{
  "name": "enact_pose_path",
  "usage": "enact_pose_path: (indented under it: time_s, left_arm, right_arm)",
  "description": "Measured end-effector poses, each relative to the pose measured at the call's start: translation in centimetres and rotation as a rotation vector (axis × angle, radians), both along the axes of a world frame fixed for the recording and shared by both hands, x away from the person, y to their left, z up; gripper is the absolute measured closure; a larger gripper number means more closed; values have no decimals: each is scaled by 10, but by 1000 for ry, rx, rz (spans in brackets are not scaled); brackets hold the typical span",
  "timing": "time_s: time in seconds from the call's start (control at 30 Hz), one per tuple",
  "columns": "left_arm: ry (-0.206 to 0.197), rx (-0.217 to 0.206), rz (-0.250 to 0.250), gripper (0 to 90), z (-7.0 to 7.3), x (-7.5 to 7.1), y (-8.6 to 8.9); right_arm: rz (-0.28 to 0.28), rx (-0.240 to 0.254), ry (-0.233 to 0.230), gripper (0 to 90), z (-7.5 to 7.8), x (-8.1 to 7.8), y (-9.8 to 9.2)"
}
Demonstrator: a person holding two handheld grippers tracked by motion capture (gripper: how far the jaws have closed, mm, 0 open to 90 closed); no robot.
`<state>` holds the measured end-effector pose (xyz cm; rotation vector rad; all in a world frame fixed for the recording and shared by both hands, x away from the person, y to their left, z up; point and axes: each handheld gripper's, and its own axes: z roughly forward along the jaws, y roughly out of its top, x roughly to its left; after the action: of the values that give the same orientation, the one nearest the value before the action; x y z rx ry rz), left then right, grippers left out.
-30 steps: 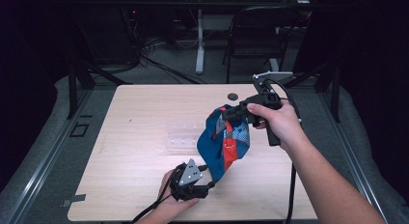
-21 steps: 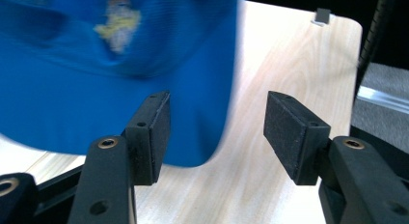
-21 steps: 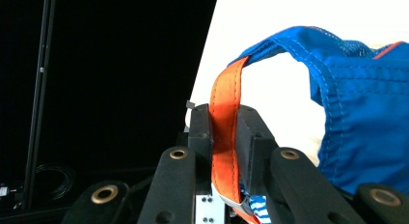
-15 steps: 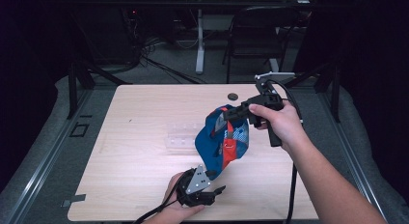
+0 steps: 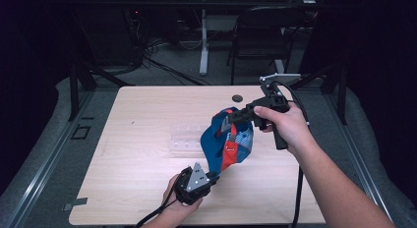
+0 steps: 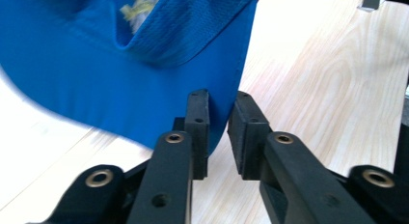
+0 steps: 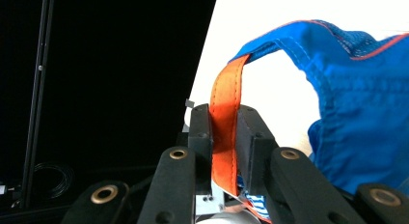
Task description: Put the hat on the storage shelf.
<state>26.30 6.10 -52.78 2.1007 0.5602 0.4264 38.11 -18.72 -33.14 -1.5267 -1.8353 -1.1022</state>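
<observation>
A blue cap (image 5: 228, 142) with orange panels hangs above the wooden table (image 5: 137, 120). My right gripper (image 5: 231, 119) holds it up and is shut on its orange strap (image 7: 224, 98), which runs between the pads. The cap's blue cloth (image 7: 357, 113) hangs to the right in the right gripper view. My left gripper (image 5: 214, 176) is at the cap's low end, near the table's front. Its jaws have just been closing around the edge of the blue brim (image 6: 120, 64). The brim lies against one pad of the left gripper (image 6: 219, 132), and a thin gap shows at the other.
A clear plastic tray (image 5: 184, 139) lies on the table left of the cap. A small dark round thing (image 5: 237, 97) sits near the far edge. Beyond the table stand a chair (image 5: 260, 36), a desk leg (image 5: 203, 41) and floor cables.
The left gripper's jaws have narrowed around the cap's brim. The left hand shifted only slightly. The right hand and the cap have stayed put.
</observation>
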Motion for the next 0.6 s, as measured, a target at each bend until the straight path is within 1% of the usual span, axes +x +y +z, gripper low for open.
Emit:
enact_pose_path:
  time_s: [0.07, 0.17, 0.23, 0.27, 0.33, 0.4, 0.47, 0.5, 0.6]
  left_arm:
    - [3, -1, -6, 826, 2, 0, 4]
    - [-12, 10, -3, 850, 6, -2, 10]
    - [-22, 9, 1, 858, 9, -5, 14]
    - [-28, 8, 2, 880, 9, -6, 14]
    - [-18, 2, -25, 881, 11, -8, 17]
    - [-38, 18, -17, 881, 12, -10, 18]
    - [-33, 1, -19, 882, 13, -10, 19]
    - [-36, -3, -16, 882, 14, -10, 20]
    - [-42, -11, -14, 883, 17, -9, 23]
  right_arm:
    - [1, 2, -2, 783, -1, 0, 0]
    - [-2, 8, -2, 782, -1, 0, 0]
    - [-2, 8, -1, 782, -1, 0, 0]
    - [-3, 7, 1, 781, 0, 0, 0]
    - [-7, 9, 1, 780, 0, 0, 0]
    - [-2, 6, -2, 781, 1, 0, -1]
    - [-4, 12, -7, 780, 2, -1, -2]
    - [3, 10, -9, 781, 2, -1, -2]
    - [-3, 18, -11, 781, 3, -2, -2]
